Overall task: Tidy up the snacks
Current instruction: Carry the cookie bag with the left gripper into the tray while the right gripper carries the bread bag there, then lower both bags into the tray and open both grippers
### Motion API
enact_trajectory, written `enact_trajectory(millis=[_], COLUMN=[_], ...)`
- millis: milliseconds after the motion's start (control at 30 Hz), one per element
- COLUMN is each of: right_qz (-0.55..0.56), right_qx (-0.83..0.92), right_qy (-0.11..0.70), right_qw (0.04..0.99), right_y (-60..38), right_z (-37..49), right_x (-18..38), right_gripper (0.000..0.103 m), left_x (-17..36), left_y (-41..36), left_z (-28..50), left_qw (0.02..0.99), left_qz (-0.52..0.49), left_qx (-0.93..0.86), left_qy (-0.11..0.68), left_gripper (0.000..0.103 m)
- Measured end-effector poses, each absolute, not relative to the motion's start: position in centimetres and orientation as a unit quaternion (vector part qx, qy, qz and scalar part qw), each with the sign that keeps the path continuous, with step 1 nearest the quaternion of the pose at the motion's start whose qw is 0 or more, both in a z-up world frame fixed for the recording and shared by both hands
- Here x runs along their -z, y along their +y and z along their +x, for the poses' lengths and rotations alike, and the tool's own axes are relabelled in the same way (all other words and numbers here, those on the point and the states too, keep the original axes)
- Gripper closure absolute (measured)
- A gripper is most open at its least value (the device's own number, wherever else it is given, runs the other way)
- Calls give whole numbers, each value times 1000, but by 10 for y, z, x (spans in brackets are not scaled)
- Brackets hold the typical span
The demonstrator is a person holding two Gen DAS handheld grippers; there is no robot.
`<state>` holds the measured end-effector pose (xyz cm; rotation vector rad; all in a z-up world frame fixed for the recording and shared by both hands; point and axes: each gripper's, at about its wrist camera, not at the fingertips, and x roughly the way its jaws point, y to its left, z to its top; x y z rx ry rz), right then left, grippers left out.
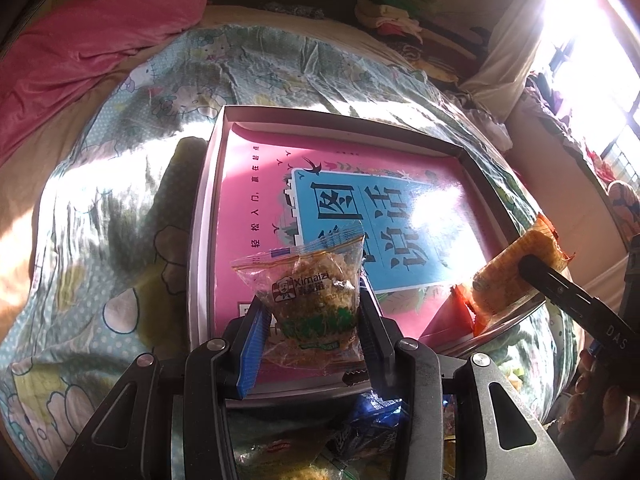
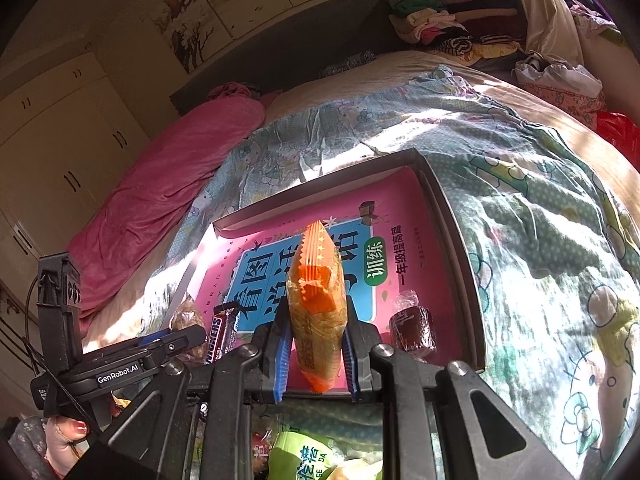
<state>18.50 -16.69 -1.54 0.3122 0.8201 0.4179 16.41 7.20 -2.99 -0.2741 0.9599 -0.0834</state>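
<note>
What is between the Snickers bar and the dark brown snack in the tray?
In the right wrist view, the right tool holding the orange packet sits between the Snickers bar and the dark brown snack.

Glossy plastic snack wrapper (image 1: 312,292), cloth quilt (image 1: 120,200)

Patterned bedspread (image 1: 120,184) carries shallow box (image 1: 208,184).

Black tongs (image 1: 312,320) with blue ribbed pads (image 2: 282,356), silver screws, white "GenRobot.AI" lettering; red-painted fingernails.
</note>
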Motion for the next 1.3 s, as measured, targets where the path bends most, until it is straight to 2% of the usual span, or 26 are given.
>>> enact_trajectory(millis=[367, 767, 1300], right_qz=[138, 107, 99], right_qx=[-182, -151, -129], right_qy=[401, 405, 395], right_qw=[887, 896, 904], right_y=[-173, -176, -186], right_z=[184, 180, 176], right_x=[15, 13, 6], right_gripper=[78, 70, 65], left_x=[29, 29, 29], left_y=[72, 76, 80], left_z=[164, 163, 162], left_qw=[876, 875, 874], left_qz=[-133, -131, -131], left_qx=[39, 32, 26], left_qy=[462, 466, 468], left_gripper=[58, 58, 57])
